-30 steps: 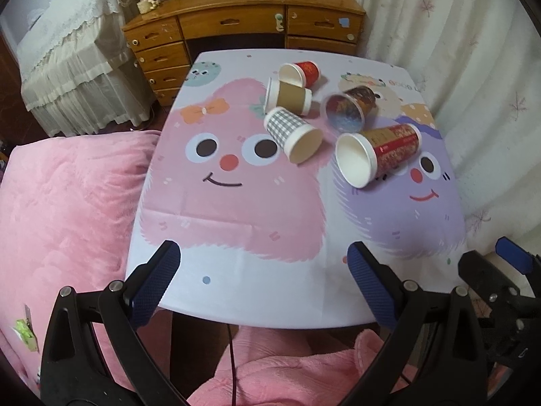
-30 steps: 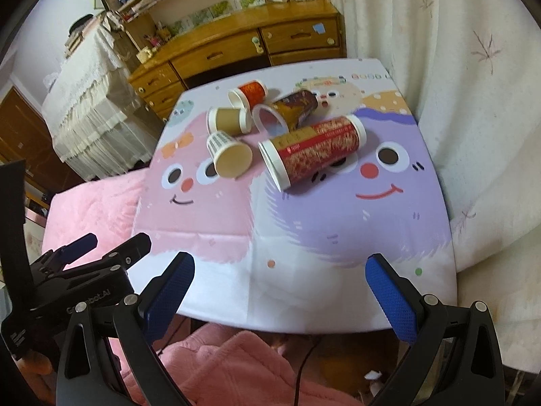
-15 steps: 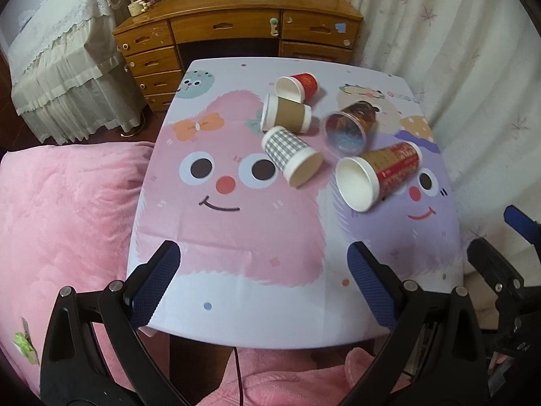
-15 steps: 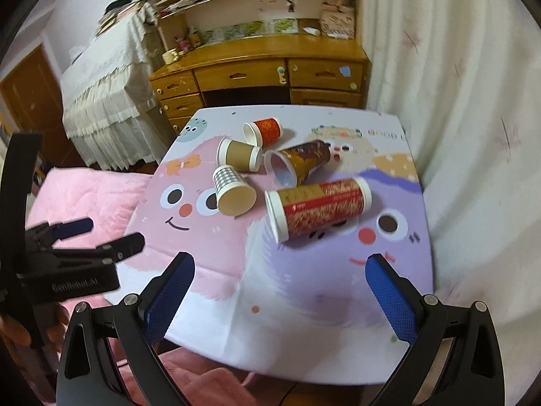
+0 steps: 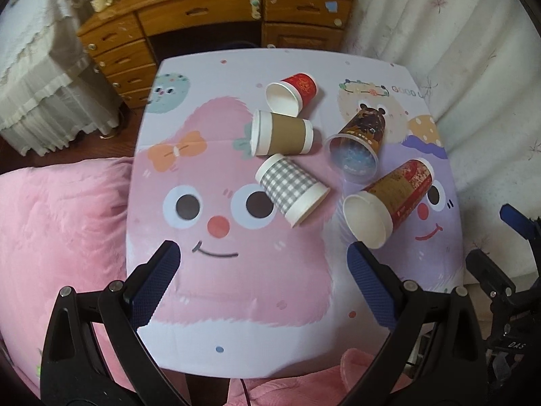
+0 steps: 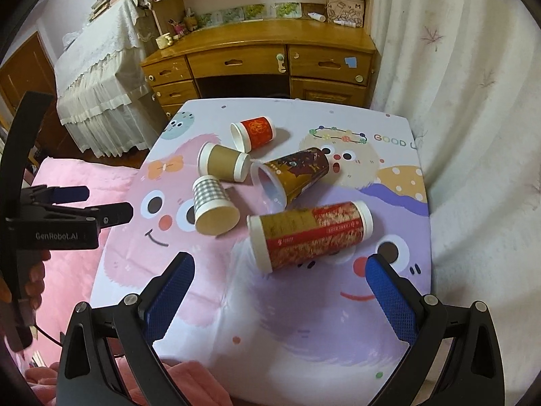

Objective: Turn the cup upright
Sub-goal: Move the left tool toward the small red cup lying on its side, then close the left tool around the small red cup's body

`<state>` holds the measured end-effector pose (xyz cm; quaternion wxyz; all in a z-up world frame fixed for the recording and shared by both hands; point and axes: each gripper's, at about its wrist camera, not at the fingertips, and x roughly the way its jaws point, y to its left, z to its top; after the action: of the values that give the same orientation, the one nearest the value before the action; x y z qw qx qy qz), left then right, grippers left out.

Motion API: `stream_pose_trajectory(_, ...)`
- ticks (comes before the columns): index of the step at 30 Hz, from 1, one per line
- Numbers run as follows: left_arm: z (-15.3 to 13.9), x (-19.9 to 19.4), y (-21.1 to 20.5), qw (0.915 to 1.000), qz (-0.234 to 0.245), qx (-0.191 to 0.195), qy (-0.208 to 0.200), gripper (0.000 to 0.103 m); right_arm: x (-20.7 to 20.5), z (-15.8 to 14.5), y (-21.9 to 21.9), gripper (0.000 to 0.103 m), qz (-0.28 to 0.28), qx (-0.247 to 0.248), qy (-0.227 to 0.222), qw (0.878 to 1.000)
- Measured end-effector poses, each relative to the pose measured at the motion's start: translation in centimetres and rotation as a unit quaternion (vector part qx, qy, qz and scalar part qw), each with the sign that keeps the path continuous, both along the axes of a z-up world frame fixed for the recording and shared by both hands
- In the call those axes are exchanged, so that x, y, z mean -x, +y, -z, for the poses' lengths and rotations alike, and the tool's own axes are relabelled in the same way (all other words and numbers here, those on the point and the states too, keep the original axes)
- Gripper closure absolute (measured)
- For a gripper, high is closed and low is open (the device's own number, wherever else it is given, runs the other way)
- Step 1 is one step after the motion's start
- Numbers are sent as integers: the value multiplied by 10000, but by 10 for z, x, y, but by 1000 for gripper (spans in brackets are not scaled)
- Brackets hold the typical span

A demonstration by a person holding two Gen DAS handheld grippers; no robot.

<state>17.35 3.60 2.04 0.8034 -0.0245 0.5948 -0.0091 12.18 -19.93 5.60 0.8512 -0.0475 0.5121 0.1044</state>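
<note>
Several paper cups lie on their sides on a cartoon-print table (image 5: 236,280) (image 6: 304,321): a tall red-and-gold cup (image 5: 389,199) (image 6: 311,237), a grey checked cup (image 5: 290,189) (image 6: 213,206), a brown cup (image 5: 282,133) (image 6: 223,167), a small red cup (image 5: 292,93) (image 6: 253,132), and a dark bear-print cup (image 5: 358,143) (image 6: 290,176). My left gripper (image 5: 263,284) is open and empty above the table's near edge. My right gripper (image 6: 280,291) is open and empty, just short of the tall cup.
A wooden desk with drawers (image 5: 216,17) (image 6: 257,64) stands behind the table. White curtains (image 6: 456,101) hang to the right. A pink quilt (image 5: 57,223) lies to the left. The left gripper shows in the right wrist view (image 6: 67,216).
Both grippers have moved forward over the table toward the cups, which look larger and nearer. The jaws stay open. The cups have not moved.
</note>
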Motion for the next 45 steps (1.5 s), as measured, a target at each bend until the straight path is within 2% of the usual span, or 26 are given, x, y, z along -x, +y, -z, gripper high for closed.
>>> stream_pose_trajectory(6, 16, -57, 4, 9990, 388, 117, 209, 5, -53, 11, 8, 0, -152, 60, 68, 9998)
stream_pose_trajectory(12, 42, -123, -3, 9921, 1135, 162, 506, 5, -98, 33, 15, 0, -124, 91, 261, 9995)
stream_pose_trajectory(18, 68, -187, -18, 9795, 1920, 21, 602, 5, -123, 60, 24, 0, -15, 127, 520, 9986)
stream_pose_trajectory(23, 93, -234, -35, 9631, 2647, -363, 324, 5, -132, 84, 30, 0, 159, -57, 729, 9972)
stream_pose_trajectory(30, 128, -279, -49, 9508, 3066, -78, 432, 5, -135, 119, 27, 0, 742, -398, 954, 9919)
stream_pose_trajectory(35, 151, -294, -55, 9485, 3112, -19, 595, 7, -131, 139, 11, 0, 1402, -827, 1167, 9797)
stream_pose_trajectory(39, 169, -297, -59, 9459, 3147, 111, 779, 37, -123, 152, -10, 0, 2153, -1042, 1326, 9619)
stream_pose_trajectory(42, 176, -296, -63, 9420, 3240, 196, 854, 41, -115, 159, -24, 0, 2713, -1066, 1407, 9462)
stream_pose_trajectory(45, 176, -292, -68, 9360, 3431, 261, 737, 43, -111, 162, -35, 0, 2974, -1143, 1480, 9363)
